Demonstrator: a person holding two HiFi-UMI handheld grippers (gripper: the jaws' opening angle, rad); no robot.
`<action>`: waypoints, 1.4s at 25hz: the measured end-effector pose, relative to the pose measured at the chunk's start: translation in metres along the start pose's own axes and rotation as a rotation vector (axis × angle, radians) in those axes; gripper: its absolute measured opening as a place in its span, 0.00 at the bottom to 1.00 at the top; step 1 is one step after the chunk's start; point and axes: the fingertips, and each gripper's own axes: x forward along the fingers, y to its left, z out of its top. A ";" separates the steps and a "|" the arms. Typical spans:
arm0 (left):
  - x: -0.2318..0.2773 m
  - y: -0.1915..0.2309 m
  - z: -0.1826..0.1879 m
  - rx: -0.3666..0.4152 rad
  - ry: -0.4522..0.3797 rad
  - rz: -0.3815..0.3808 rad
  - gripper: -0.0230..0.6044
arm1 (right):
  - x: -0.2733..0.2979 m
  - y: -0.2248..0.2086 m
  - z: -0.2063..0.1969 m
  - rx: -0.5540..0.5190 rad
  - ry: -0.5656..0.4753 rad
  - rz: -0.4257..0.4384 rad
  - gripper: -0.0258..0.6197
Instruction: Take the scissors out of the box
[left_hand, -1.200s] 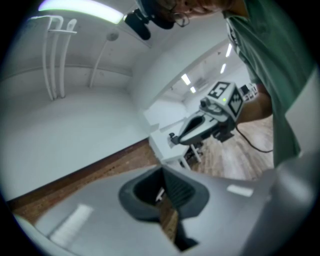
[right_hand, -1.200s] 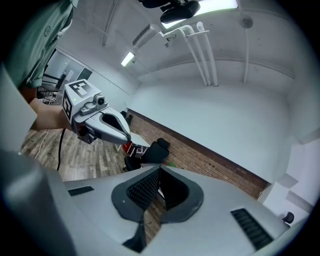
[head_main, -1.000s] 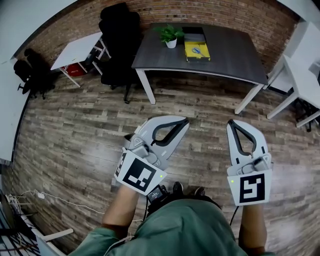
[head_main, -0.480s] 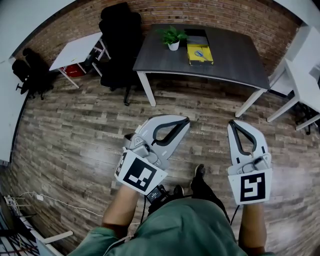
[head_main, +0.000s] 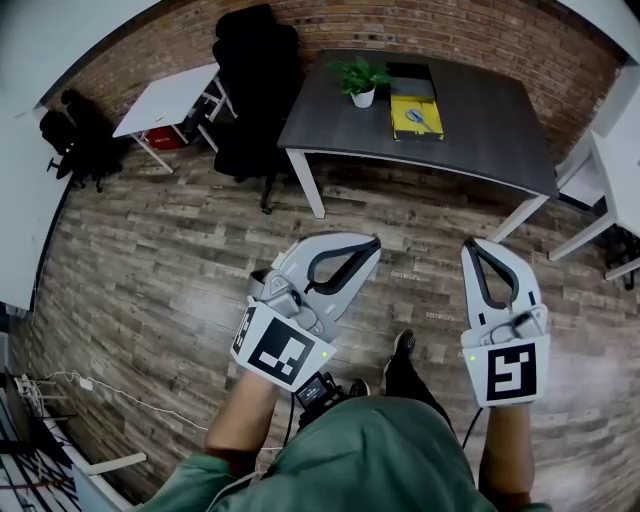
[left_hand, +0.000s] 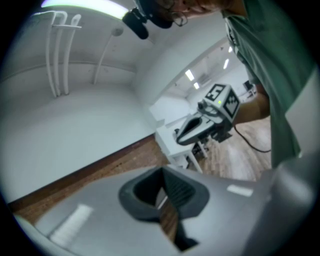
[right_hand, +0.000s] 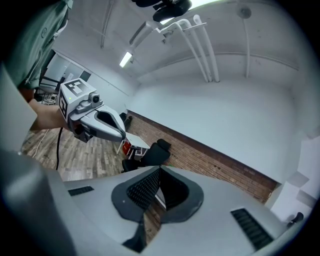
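Box (head_main: 405, 126) on table (head_main: 490, 110), left gripper (head_main: 374, 242), right gripper (head_main: 468, 244) shut

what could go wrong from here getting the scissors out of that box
The potted plant stands close beside the yellow box on the dark table, so a reaching tool might tip it. Both the left tool and right tool are shut and empty; one must open before reaching the scissors, or it may only shove them.
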 end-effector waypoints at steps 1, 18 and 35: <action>0.005 0.002 -0.002 -0.002 0.008 0.003 0.04 | 0.005 -0.004 -0.004 0.012 -0.003 0.005 0.05; 0.108 0.046 -0.019 -0.015 0.050 0.029 0.04 | 0.077 -0.087 -0.046 0.069 -0.019 0.071 0.05; 0.194 0.089 -0.024 0.018 0.100 0.050 0.04 | 0.127 -0.165 -0.071 0.079 -0.063 0.096 0.05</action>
